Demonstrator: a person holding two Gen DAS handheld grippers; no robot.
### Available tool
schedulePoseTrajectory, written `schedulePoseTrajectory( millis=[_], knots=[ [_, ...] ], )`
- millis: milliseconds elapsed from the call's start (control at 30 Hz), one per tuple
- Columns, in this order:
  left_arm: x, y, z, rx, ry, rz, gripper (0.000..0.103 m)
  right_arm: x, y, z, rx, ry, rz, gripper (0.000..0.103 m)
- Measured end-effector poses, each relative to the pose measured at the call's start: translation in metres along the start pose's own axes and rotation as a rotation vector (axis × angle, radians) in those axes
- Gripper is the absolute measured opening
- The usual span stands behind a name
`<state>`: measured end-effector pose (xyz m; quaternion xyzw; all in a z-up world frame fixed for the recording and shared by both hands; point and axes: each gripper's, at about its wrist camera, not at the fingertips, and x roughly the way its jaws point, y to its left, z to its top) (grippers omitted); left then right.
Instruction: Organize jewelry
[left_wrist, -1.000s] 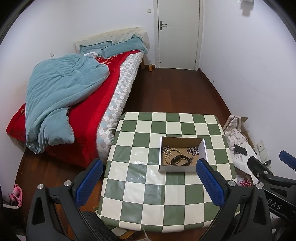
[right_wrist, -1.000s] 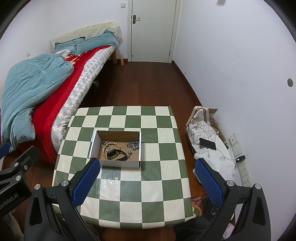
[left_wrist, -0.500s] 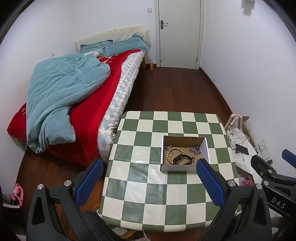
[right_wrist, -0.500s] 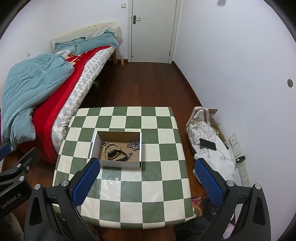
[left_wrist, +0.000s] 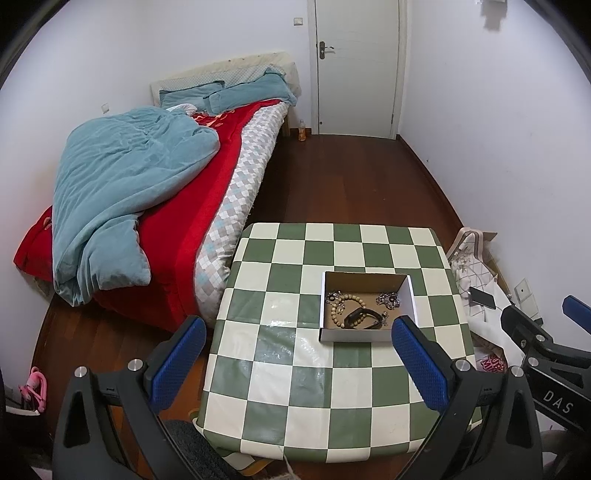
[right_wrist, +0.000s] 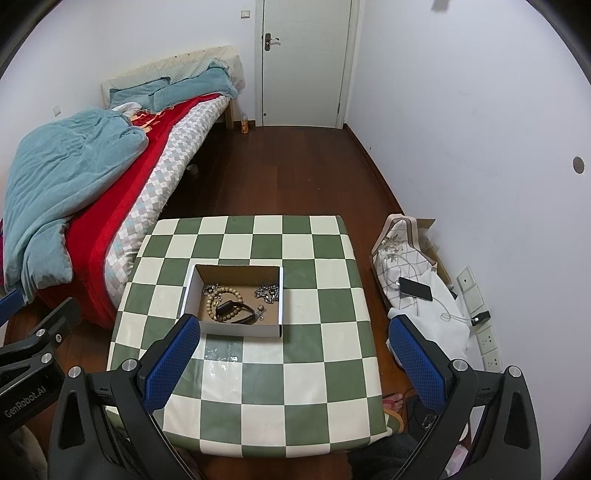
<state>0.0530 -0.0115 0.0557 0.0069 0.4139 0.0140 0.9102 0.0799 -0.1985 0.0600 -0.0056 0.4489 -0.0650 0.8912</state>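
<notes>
Left gripper (left_wrist: 295, 354) hovers high above the checkered table (left_wrist: 295, 391), jaws spread wide and empty. Ahead of it, slightly right, an open cardboard box (left_wrist: 365, 334) holds a bead bracelet (left_wrist: 341, 312), a black band (left_wrist: 364, 317) and a silver chain (left_wrist: 388, 298). Right gripper (right_wrist: 291, 350) is likewise wide and empty, box ahead and left. Risk, as a judgement: the tangled pieces may lift together, or a low jaw could shove the light box
</notes>
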Motion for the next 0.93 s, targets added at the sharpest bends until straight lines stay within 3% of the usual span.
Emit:
schedulePoseTrajectory(
  millis=[933],
  knots=[
    [-0.0076, -0.0004, 0.0029, 0.002, -0.006, 0.005, 0.103, -0.0042, 0.0024, 0.0042, 0.000, -0.003, 0.007, 0.103]
  ],
)
